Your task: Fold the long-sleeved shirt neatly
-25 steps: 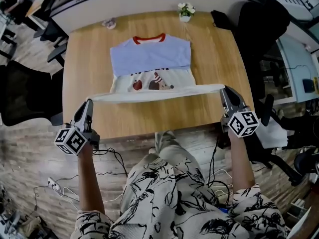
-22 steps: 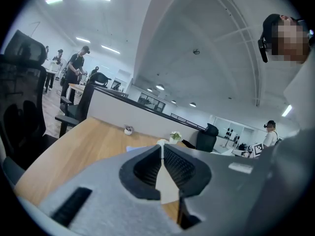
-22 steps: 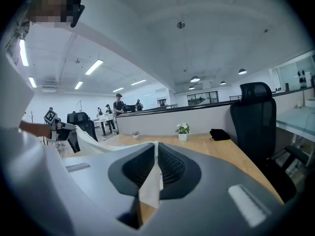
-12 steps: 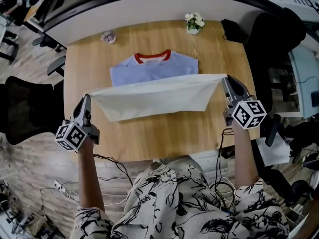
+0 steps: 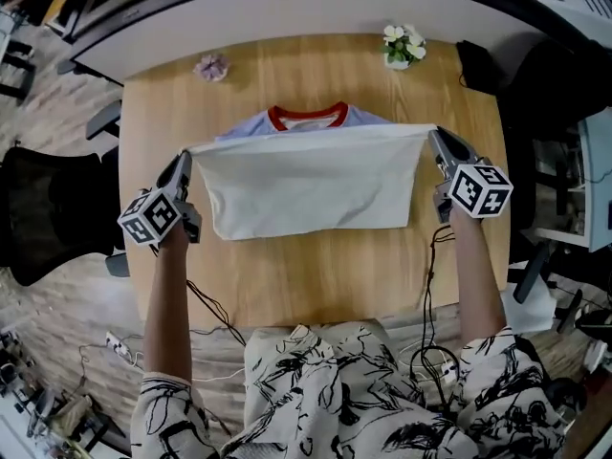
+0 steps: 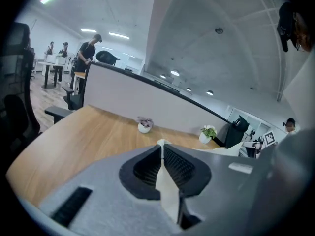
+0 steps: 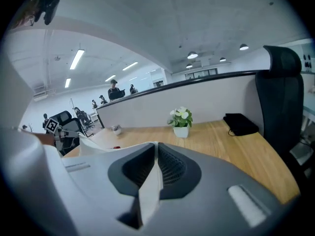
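- White cloth covers the blue part now! Before, the shirt's (image 5: 311, 185) hem hung low, near the table (image 5: 316, 285) edge.
- Yes. The left gripper (image 5: 185, 161) and the right gripper (image 5: 435, 137) carried it up to the red collar (image 5: 308, 118).
- Are they squeezing?
- Both are clamped tight, one on each hem corner. The shirt lies in the middle of the table.

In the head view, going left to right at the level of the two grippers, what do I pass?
Black office chair → left gripper, shut on one corner of the shirt → shirt, stretched between the grippers over the table → right gripper, shut on the other corner.
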Motion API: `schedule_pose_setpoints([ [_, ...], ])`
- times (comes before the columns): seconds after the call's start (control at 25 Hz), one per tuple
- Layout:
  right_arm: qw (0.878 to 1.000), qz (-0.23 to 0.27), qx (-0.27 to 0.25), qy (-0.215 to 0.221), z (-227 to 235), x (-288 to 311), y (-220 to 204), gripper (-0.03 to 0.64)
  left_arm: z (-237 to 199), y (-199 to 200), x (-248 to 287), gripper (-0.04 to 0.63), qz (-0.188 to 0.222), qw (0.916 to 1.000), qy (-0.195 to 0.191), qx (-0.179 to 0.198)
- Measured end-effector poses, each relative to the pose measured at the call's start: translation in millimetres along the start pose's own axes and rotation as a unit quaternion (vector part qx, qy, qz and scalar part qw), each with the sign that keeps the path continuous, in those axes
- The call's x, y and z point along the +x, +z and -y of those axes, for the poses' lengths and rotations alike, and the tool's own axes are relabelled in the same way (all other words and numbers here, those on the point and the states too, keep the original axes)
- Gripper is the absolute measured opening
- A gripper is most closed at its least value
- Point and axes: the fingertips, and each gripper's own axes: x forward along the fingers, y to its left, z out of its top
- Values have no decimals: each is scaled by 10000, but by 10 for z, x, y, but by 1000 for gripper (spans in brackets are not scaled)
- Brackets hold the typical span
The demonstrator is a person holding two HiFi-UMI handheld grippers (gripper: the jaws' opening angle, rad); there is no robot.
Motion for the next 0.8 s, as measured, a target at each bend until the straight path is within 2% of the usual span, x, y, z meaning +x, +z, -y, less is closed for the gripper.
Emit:
schedule_pose_setpoints([
  [0.16,9985,-481,135,-205,245,505,-270,32,-276,-232,510,23,-566,9983,-124,-75],
  [0.32,9924,-1057,574,-247,451,960,-589,34,-481,-400,898,25,-1067,9938,-167,-280],
  [0.52,9845,-1382,1045,-269,625,1259,-773,63,-576,-433,1154,33,-1197,9854,-470,-1115],
  [0.64,9828,-1240,1362,-148,678,1330,-743,147,-655,-417,1212,109,-1124,9816,-594,-1426],
  [0.72,9854,-985,1384,-119,757,1313,-646,193,-759,-300,1202,167,-836,9867,-480,-1309],
  [0.76,9889,-807,1247,-88,787,1287,-560,215,-791,-210,1188,201,-645,9907,-449,-1110],
  [0.8,9933,-636,965,-17,787,1257,-464,226,-783,-127,1173,201,-496,9948,-487,-742],
])
